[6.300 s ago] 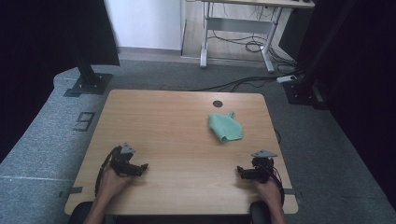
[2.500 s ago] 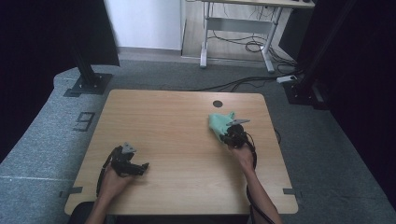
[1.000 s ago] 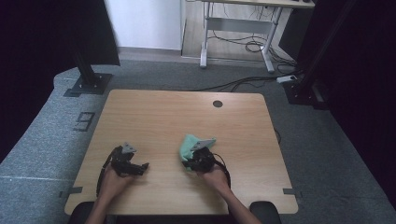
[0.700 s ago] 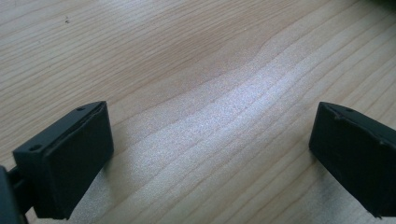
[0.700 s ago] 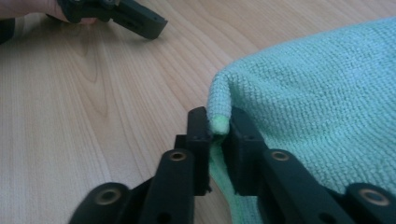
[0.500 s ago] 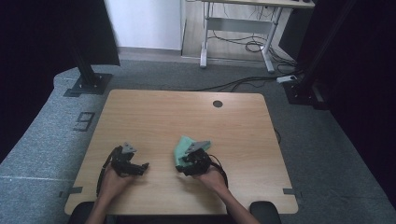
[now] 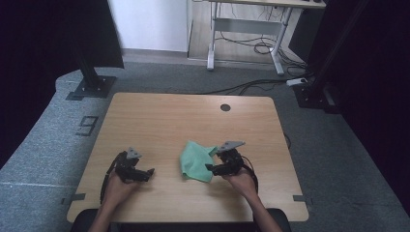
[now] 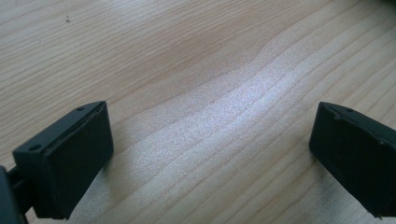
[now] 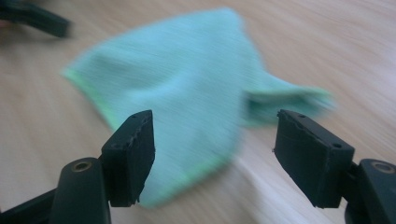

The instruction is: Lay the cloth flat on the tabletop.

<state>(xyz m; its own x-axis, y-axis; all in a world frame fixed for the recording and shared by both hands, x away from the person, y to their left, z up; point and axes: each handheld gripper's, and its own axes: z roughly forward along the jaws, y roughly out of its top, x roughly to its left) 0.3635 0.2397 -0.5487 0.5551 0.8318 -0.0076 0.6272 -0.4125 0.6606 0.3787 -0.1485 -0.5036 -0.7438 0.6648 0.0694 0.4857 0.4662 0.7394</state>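
— Right gripper (image 7: pixel 211 168) has its jaws spread apart; they have just been opening, and nothing sits between them now. In the right gripper view the green cloth (image 9: pixel 182 93) lies flat on the table (image 7: pixel 193 116) just ahead of the fingertips, no longer pinched.

— So the carry is done?

— It looks that way. From the high view the cloth (image 7: pixel 197 160) rests just to the left of that gripper, roughly between the two hands and near the person's edge. I'd judge the placing as finished, and the release too.

— And the other hand?

— Left gripper (image 7: pixel 150 172) rests on the wood, well apart from the cloth, jaws wide with only bare tabletop between them. Anything left, such as spreading or folding the rumpled cloth, hasn't begun.
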